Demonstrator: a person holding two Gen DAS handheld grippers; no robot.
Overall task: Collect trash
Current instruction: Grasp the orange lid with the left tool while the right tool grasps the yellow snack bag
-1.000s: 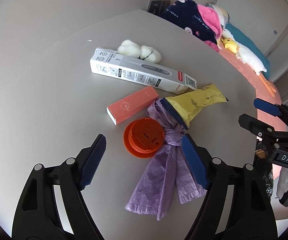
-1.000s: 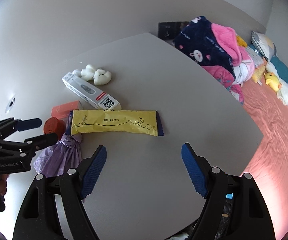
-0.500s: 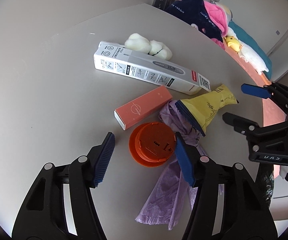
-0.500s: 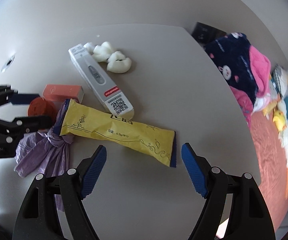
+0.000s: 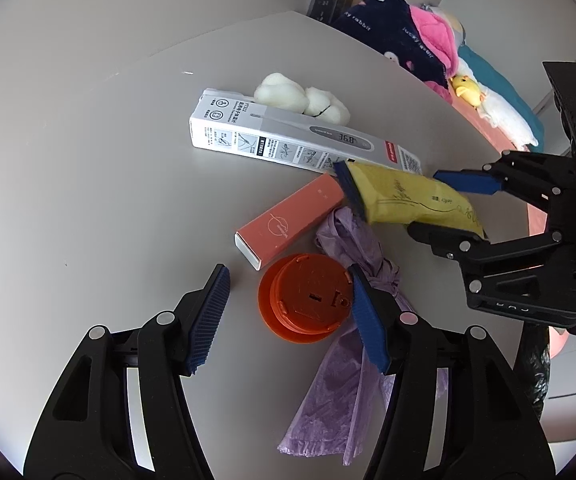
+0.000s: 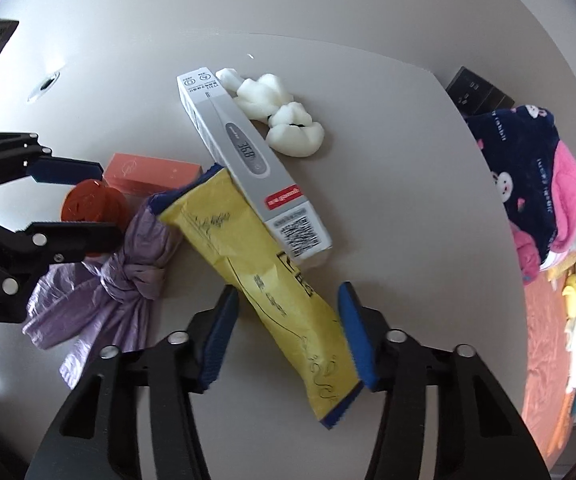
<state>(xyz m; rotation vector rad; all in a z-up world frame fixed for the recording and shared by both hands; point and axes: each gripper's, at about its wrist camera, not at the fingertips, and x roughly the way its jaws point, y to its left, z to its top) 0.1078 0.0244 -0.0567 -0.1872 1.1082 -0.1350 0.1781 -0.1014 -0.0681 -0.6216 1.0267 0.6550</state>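
A grey table is seen strewn with trash beneath 2 handheld grippers. A knotted purple plastic bag is spread at 8 o'clock in the right wrist view, its knot touching a yellow snack wrapper. The wrapper is straddled by the right gripper, whose blue pads are held apart on either side of it, contact not clear. A white thermometer box is laid at 12 o'clock, with white foam lumps just beyond. A pink carton is placed beside an orange lid, which is flanked by the open left gripper.
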